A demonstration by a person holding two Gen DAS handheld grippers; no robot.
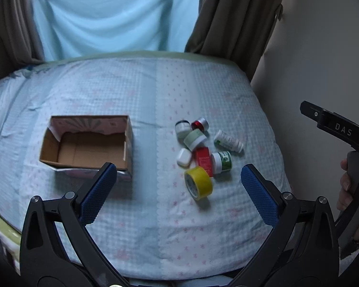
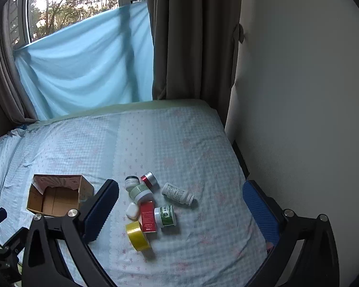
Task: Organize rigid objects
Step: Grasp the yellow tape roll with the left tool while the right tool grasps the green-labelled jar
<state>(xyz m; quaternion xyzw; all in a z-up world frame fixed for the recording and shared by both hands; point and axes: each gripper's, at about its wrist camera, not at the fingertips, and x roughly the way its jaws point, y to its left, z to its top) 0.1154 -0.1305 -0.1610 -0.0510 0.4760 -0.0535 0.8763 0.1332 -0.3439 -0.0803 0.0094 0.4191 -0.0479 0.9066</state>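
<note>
An open cardboard box (image 1: 83, 147) (image 2: 57, 197) sits empty on the bed at the left. To its right lies a cluster of small items: a yellow tape roll (image 1: 198, 183) (image 2: 138, 235), a red box (image 1: 203, 161) (image 2: 148, 216), a green-labelled jar (image 1: 222, 162) (image 2: 165, 216), a white bottle lying down (image 1: 228, 141) (image 2: 178, 193), a white case (image 1: 183, 157) (image 2: 132, 210), a pale green jar (image 1: 195, 138) (image 2: 141, 192), a dark-lidded jar (image 1: 182, 127) (image 2: 132, 182) and a red-and-silver jar (image 1: 199, 124) (image 2: 148, 179). My left gripper (image 1: 178, 181) is open and empty above the near bed. My right gripper (image 2: 180, 203) is open and empty.
The bed (image 1: 143, 91) has a pale blue patterned cover. Brown curtains (image 2: 191, 35) and a blue cloth (image 2: 88, 59) hang at the far edge. A wall (image 2: 299, 95) runs along the right side. The right gripper's handle and the hand (image 1: 349, 179) show at right.
</note>
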